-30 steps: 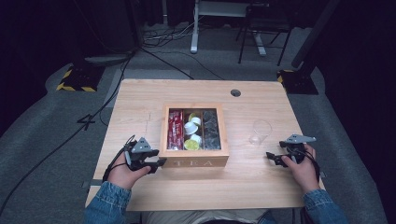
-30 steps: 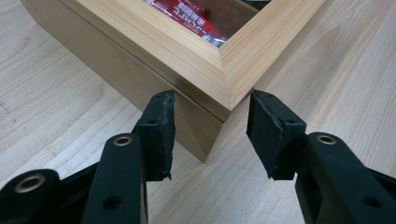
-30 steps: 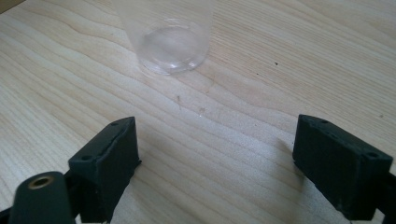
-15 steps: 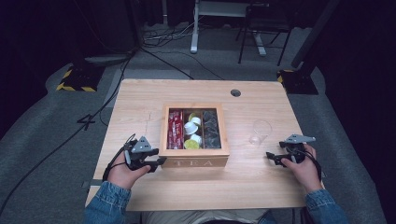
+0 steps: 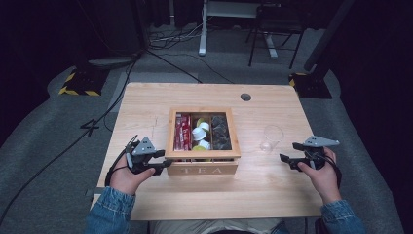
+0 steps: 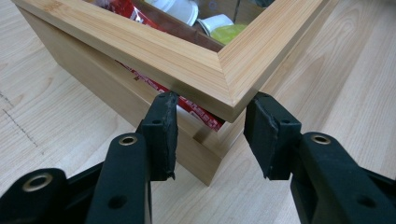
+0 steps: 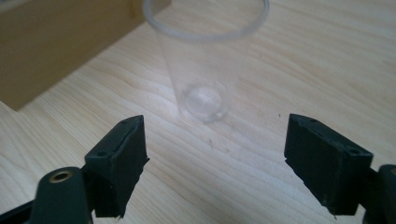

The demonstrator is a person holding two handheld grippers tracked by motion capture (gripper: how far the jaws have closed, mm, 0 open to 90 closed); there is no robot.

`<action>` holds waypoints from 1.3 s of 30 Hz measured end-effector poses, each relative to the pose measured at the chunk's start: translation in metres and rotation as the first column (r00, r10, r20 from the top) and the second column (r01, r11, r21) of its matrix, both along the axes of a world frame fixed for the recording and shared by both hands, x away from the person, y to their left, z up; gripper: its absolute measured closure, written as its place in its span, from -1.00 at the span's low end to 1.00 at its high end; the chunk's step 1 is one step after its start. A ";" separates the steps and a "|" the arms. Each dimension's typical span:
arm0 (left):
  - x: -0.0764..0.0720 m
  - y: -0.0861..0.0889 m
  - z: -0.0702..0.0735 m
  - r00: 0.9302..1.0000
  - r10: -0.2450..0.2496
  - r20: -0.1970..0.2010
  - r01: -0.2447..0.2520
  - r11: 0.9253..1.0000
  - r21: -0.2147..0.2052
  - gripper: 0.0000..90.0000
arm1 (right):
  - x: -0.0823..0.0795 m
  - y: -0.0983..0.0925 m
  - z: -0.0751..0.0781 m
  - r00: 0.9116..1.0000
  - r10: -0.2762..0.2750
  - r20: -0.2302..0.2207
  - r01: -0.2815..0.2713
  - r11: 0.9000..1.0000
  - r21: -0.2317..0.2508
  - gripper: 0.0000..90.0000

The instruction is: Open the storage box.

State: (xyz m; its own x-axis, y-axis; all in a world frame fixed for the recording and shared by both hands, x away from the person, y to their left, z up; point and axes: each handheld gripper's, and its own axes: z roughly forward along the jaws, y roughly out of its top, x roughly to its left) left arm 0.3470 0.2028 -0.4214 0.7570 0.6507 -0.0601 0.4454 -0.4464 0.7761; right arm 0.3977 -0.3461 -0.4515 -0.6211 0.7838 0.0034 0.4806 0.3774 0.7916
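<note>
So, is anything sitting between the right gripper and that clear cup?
Nothing visible. In the right gripper view only bare table lies between the open right gripper and the clear cup, which stands upright just ahead. The wooden tea box sits off to one side, clear of the path.

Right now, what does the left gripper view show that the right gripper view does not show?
The left gripper view shows the corner of the tea box's lid frame raised off the box, with the left gripper jaws on either side of that corner, a red packet in the gap, and white and yellow-green pods inside.

The right gripper view shows a clear plastic cup standing ahead of the right gripper, whose jaws are wide open and apart from it.

Both show the light wooden table and a side of the wooden tea box.
</note>
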 end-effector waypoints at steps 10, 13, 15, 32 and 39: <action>0.002 0.002 0.013 0.999 0.029 0.036 -0.027 0.998 -0.051 0.31 | -0.009 0.029 0.036 0.995 0.097 0.038 -0.097 0.995 0.013 -0.46; 0.003 0.003 0.017 0.998 0.039 0.045 -0.037 0.998 -0.057 0.33 | -0.009 0.041 0.044 0.991 0.128 0.048 -0.128 0.992 0.003 -0.46; 0.003 0.002 0.020 0.998 0.045 0.049 -0.041 0.997 -0.068 0.33 | -0.007 0.050 0.049 0.986 0.154 0.062 -0.154 0.988 0.005 -0.46; 0.008 0.003 0.029 0.995 0.063 0.079 -0.054 0.992 -0.112 0.36 | -0.001 0.133 0.076 0.925 0.367 0.098 -0.361 0.930 -0.073 -0.39; 0.010 0.002 0.031 0.996 0.056 0.070 -0.047 0.993 -0.112 0.36 | -0.001 0.153 0.082 0.901 0.411 0.140 -0.399 0.911 -0.106 -0.23</action>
State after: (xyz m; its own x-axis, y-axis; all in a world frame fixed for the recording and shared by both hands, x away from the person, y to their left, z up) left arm 0.3568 0.2044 -0.3907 0.7276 0.6814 -0.0795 0.4058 -0.3341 0.8507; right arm 0.3969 -0.1935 -0.3694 -0.8730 0.4582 -0.1671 0.1463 0.5728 0.8065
